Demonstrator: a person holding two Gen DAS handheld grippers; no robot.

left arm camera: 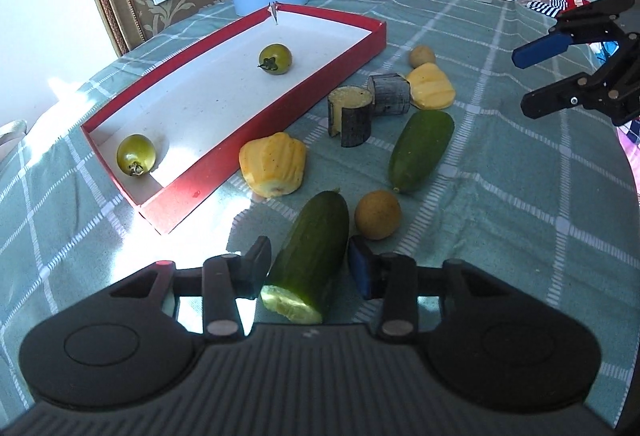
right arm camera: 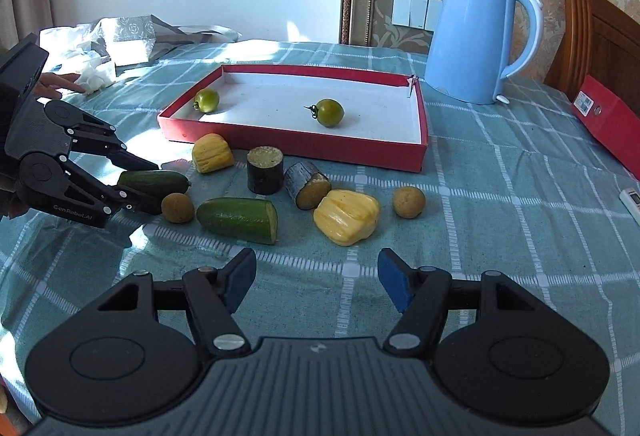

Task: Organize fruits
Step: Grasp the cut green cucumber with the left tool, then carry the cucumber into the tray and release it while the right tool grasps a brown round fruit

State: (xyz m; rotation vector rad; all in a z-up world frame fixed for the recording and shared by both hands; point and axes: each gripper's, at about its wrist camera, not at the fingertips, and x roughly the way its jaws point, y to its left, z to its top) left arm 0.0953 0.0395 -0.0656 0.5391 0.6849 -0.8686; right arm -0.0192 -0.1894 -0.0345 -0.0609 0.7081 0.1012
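Cucumber half sits between the left gripper fingers (parted, not clamped); right gripper hangs open, yellow jackfruit piece just ahead.

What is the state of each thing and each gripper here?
Left gripper: open around the near cucumber piece, not clamped.
Right gripper: open, empty.
Red tray: holds two green tomatoes.
Other cucumber piece: on the tablecloth.
Kettle: upright, lid closed.

You've got a teal white-checked tablecloth, a red tray with white inside, green tomatoes, and a pale blue kettle.
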